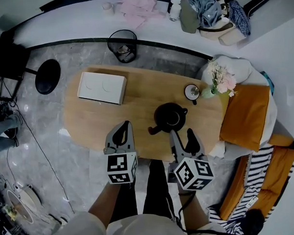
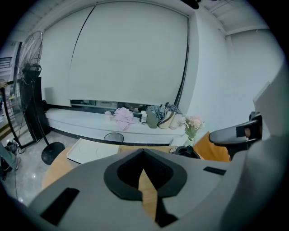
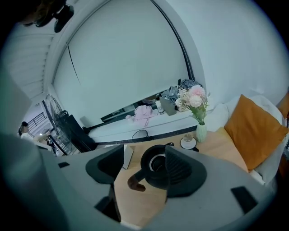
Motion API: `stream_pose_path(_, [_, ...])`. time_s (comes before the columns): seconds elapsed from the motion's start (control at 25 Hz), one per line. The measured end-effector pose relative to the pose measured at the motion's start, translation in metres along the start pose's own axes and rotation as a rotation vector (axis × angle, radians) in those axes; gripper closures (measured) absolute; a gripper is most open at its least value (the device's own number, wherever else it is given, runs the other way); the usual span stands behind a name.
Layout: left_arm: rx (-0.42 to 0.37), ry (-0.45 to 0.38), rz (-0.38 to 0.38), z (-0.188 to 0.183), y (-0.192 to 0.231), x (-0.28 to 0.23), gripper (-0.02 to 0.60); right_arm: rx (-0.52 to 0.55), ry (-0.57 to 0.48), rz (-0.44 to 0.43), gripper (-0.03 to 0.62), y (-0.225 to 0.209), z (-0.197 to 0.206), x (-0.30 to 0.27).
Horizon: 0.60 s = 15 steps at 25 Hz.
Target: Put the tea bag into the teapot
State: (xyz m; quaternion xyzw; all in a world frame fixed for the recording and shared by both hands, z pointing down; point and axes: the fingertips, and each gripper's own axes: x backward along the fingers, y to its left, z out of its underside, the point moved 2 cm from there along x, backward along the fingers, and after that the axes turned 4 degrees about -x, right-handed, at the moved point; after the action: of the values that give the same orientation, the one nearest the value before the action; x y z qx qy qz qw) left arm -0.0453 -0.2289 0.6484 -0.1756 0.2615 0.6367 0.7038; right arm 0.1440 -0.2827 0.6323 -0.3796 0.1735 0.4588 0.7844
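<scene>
A black teapot stands on the wooden table, lid off, spout toward the near left. No tea bag shows in any view. My right gripper hovers just short of the teapot's near side, open, with nothing between its fingers. In the right gripper view the teapot sits beyond the gap between the jaws of that gripper, partly hidden by the right finger. My left gripper hangs over the table's near edge to the left of the pot, shut and empty; its own view shows the jaws of the left gripper meeting at the tip.
A white rectangular tray lies at the table's far left. A cup on a saucer and a vase of flowers stand behind the teapot to the right. An orange cushion lies off the right end, and a black waste bin stands beyond the table.
</scene>
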Motion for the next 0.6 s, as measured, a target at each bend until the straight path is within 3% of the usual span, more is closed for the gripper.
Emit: stream_pose_path(0.6, [-0.006,-0.013,0.001,-0.0020,-0.0031,0.0075,0.577,0.010,-0.015,0.018,0.301,-0.0005,-0.0004,0.0066])
